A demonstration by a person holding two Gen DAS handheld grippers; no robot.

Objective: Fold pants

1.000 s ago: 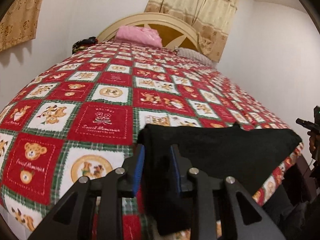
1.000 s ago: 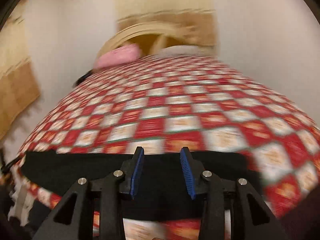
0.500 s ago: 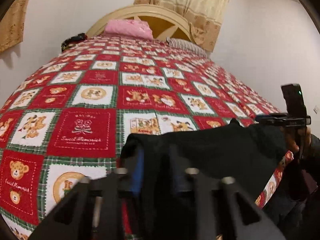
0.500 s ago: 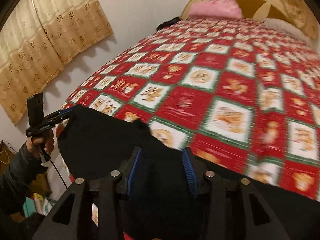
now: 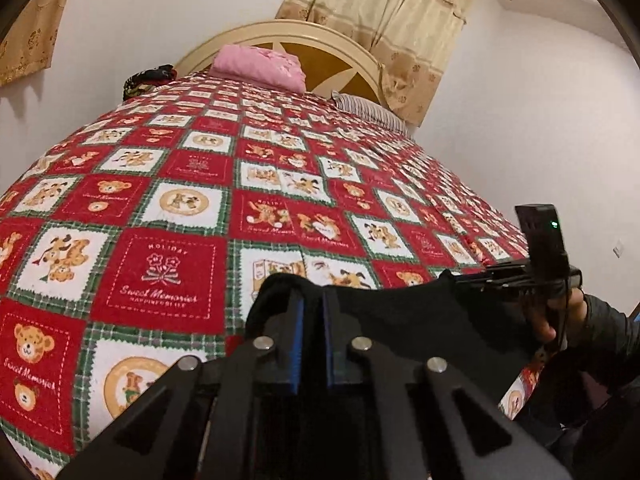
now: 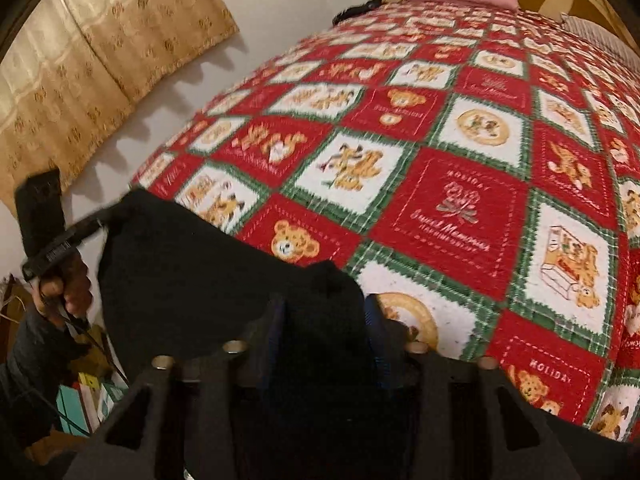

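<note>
Pants (image 5: 404, 320): black, lying across near edge of bed, over red teddy-bear quilt (image 5: 168, 268); far portion draped off bed edge toward person; one bunched corner at each gripper.

Left gripper (image 5: 311, 344): blue pads nearly together, thin fold of black cloth clamped between; jaws just finished closing; seen from right wrist view as small black tool pinching far corner (image 6: 86, 228), held in hand (image 6: 66, 284).

Right gripper (image 6: 324, 344): jaws just closing around thick wad of cloth; pads appear pressed against it, though blur and dark-on-dark leave contact uncertain; treated as grasped.

Handling, judged: soft, limp, light knit-like fabric; no stiffness, will sag between grip points and drape over edge; not fragile; low slip risk on napped quilt, likely drag and bunching if pulled flat along surface; better lifted clear before moving.

Grip sites, judged: corners along one edge, both layers caught together; current wad at right thicker than needed, risk of uneven fold; pink pillow (image 5: 258, 66) at headboard well apart, no obstruction.
</note>
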